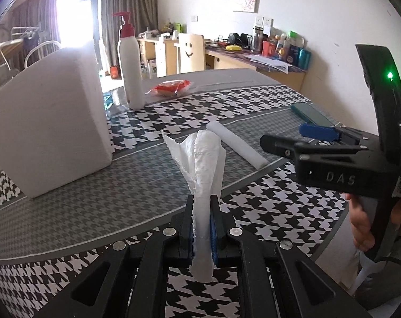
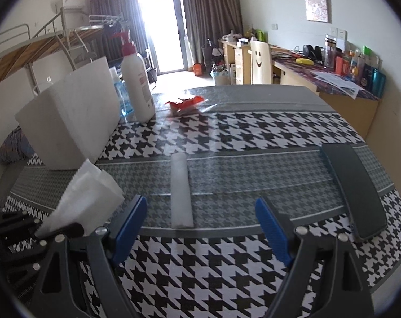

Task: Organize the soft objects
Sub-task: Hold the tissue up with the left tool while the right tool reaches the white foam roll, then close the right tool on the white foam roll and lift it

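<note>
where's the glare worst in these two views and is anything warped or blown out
Left wrist view: the window behind the white pump bottle is blown out, and the table edge bows from fisheye. Right wrist view: the balcony door is overexposed, a sheen washes over the tabletop near the red packet, and the corners go dark.

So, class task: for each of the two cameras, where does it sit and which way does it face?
Left wrist: on the left claw, facing across the table; shut on tissue; right claw shows.
Right wrist: on the open right claw, facing the foam roll; left claw shows.
Shared: roll, tissue, white block, pump bottle.
</note>
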